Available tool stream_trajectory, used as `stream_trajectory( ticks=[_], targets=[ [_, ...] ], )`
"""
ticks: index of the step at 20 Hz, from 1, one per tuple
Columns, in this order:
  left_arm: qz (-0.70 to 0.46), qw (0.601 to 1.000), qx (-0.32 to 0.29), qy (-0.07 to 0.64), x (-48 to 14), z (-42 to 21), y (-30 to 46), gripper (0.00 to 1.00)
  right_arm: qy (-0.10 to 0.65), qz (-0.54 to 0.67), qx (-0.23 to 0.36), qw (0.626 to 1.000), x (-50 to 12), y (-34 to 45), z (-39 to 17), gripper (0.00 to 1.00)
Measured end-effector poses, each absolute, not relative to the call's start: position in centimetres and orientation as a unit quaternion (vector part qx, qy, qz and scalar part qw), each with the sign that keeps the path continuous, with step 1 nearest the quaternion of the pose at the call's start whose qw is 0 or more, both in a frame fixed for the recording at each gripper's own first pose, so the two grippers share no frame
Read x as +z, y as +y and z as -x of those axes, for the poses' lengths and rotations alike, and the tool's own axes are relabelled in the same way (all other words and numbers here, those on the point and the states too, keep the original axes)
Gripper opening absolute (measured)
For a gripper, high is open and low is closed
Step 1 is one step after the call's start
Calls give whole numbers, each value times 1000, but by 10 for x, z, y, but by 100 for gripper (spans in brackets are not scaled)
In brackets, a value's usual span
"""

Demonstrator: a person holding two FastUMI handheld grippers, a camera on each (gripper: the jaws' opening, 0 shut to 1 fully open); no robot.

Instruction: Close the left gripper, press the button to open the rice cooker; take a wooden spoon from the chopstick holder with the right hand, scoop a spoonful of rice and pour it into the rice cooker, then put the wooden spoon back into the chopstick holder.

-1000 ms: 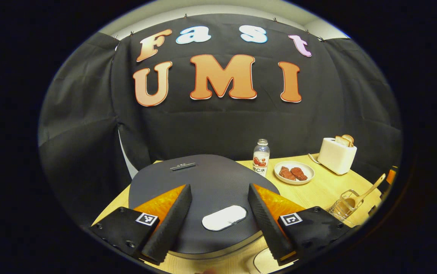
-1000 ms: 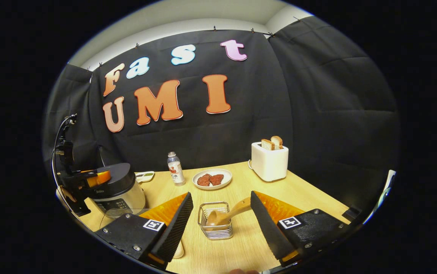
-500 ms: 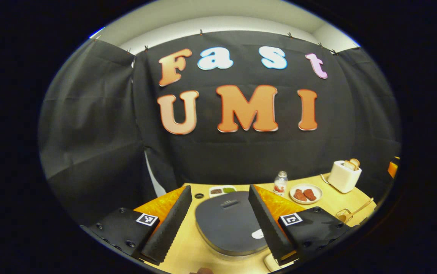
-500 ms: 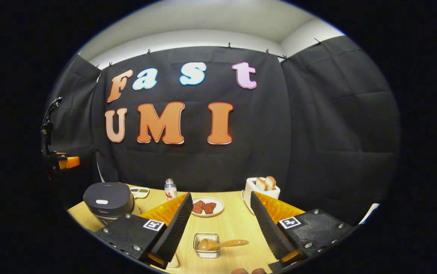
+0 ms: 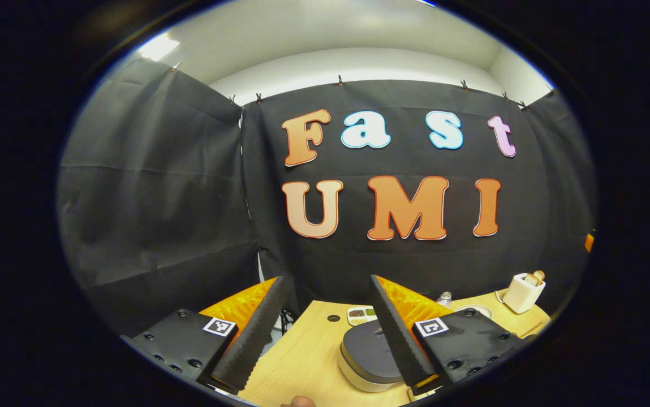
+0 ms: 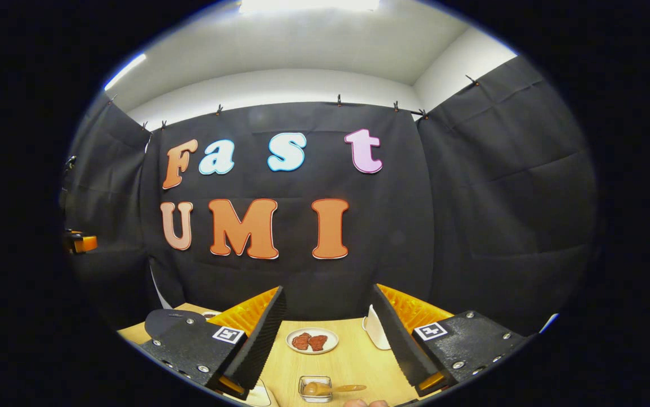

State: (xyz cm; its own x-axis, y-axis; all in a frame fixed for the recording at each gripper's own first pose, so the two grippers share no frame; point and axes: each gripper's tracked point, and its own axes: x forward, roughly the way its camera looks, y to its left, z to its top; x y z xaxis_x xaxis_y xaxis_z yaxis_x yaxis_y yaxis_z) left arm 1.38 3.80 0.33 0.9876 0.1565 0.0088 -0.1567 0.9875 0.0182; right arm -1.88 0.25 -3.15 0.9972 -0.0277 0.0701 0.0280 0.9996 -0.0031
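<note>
Black cloth backs the table (image 5: 308, 362); both jaws gape empty, high above the rice cooker (image 5: 367, 353).

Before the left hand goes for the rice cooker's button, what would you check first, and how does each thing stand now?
1. Left gripper closed for pressing: not ok, fingers wide apart.
2. Rice cooker lid down: ok.
3. Button in sight: cannot tell, a finger covers part of the lid.
4. Wooden spoon in the chopstick holder: ok.
5. Right gripper free: ok, open and holding nothing.
</note>
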Motion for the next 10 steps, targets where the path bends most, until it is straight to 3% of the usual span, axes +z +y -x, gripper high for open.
stream_trajectory(
  ticks=[3,10],
  targets=[
    [10,999,52,-10,-8,-23,32,100,-35,7,-9,999,-47,5,14,94],
    [-19,991,107,-75,-23,-46,58,100,-90,14,7,996,-48,18,-20,94]
  ],
)
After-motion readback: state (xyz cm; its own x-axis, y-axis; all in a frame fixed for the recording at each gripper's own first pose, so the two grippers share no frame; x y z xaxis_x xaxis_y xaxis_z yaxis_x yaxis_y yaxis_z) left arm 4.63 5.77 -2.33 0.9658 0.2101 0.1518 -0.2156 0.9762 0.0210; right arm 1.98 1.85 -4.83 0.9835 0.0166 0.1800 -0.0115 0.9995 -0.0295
